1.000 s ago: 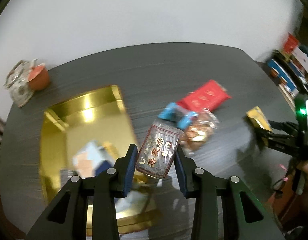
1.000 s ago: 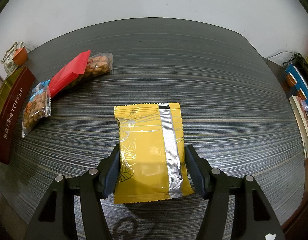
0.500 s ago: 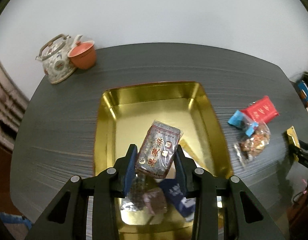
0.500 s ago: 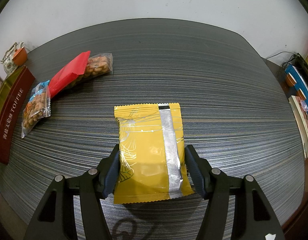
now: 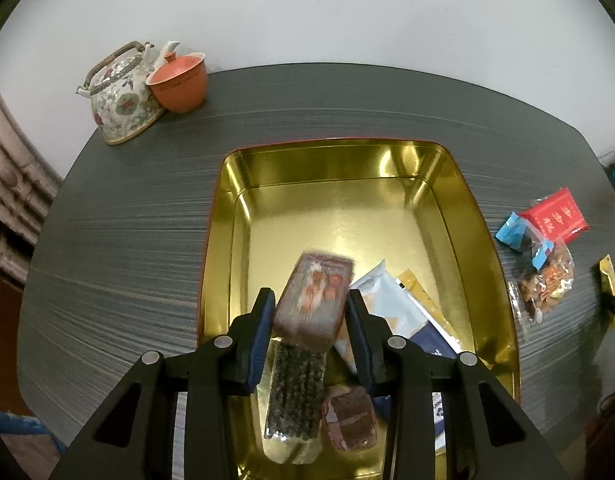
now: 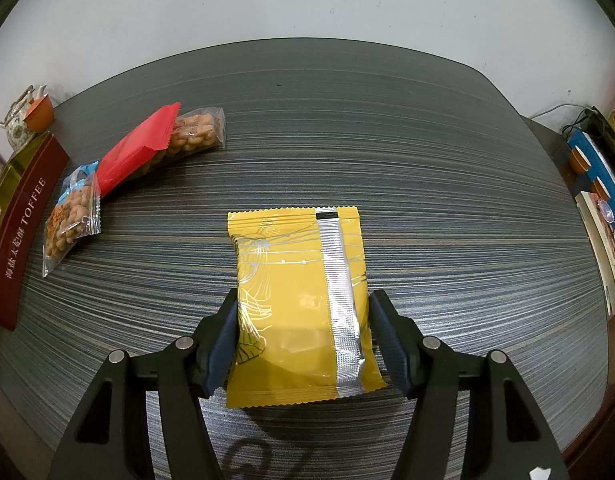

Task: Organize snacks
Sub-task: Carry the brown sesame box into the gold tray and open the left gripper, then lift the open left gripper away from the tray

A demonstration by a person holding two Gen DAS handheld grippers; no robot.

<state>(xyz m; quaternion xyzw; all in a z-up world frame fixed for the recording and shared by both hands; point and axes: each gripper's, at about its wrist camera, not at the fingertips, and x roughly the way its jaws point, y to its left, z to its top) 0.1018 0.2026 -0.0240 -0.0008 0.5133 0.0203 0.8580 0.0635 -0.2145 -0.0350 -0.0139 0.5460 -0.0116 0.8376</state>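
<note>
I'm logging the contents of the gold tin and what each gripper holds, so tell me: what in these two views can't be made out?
- Brown packet in the left gripper: motion-blurred, so its print and whether it is still gripped are unclear.
- Packets at the gold tin's near end: covered by the gripper's frame.
- Yellow packet in the right gripper: only its seamed back shows, no label.
- Yellow packet, left wrist view: cut off at the right edge.
</note>
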